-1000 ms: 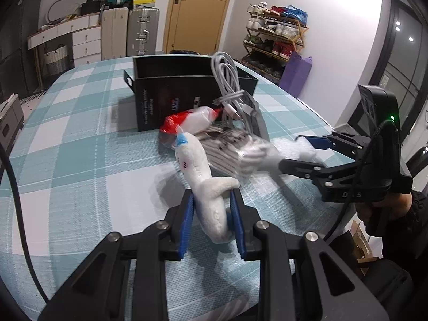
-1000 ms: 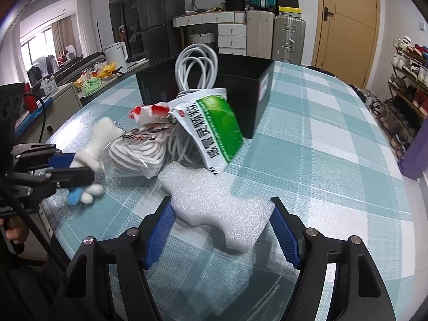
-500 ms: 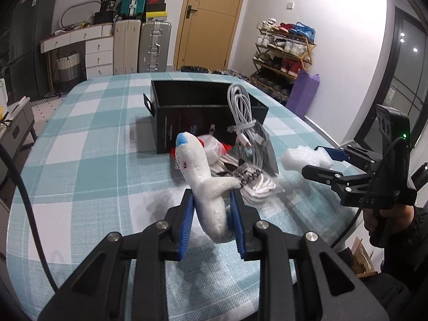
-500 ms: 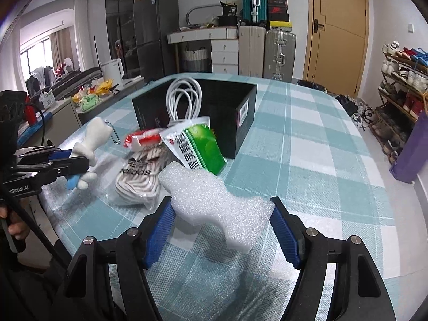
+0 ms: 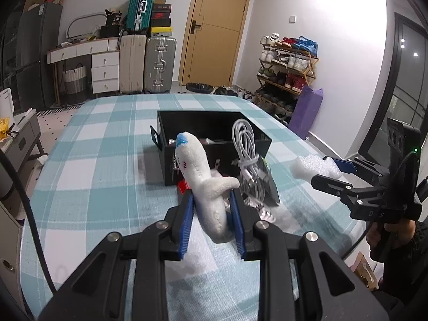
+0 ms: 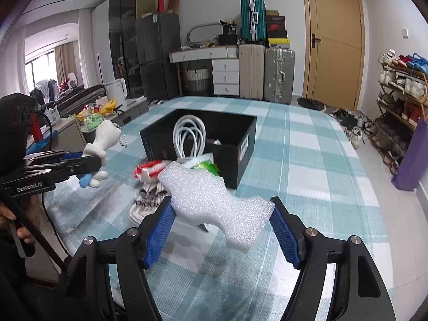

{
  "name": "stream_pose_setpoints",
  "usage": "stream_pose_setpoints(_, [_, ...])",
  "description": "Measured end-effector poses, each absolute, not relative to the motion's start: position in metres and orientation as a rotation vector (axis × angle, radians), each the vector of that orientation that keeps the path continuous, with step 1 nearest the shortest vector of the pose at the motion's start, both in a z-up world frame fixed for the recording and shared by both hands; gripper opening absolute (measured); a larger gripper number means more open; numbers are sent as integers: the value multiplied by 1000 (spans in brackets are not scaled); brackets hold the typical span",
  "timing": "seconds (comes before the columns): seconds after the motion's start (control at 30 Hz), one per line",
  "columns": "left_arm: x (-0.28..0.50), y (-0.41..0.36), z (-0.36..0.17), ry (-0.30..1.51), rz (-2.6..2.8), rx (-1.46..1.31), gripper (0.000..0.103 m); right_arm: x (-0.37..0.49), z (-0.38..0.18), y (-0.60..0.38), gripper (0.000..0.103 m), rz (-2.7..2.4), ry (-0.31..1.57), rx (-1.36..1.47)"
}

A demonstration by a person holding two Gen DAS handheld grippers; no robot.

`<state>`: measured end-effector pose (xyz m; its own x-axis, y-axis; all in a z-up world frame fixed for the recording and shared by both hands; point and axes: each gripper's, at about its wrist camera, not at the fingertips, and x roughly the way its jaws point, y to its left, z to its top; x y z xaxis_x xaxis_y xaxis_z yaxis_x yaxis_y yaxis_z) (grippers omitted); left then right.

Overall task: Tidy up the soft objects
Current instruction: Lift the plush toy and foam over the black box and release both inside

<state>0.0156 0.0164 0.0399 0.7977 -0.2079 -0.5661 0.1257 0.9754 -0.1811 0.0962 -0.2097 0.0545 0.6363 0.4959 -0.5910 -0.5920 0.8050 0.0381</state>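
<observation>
foam (image 6: 216, 203) sits pinched in the right gripper (image 6: 222, 230), plush (image 5: 203, 184) in the left gripper (image 5: 211, 222) — both raised clear, likely bound for the box (image 5: 214, 123).

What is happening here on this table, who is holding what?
A person holds a gripper in each hand. The left gripper is shut on a white plush toy, the right gripper on a white foam piece; both are off the checked table. The black box stands ahead, a cable bundle leaning on it.
</observation>
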Motion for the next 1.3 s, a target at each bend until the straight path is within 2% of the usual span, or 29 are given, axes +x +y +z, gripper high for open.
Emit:
stream_pose_setpoints(0.7, [54,18,78,535,-156,-119,25,123,103,-199,72,628,519,-114])
stream_pose_setpoints(1.3, [94,19,74,552,-146,-123,25,157,112,-174,72,639,523,-134])
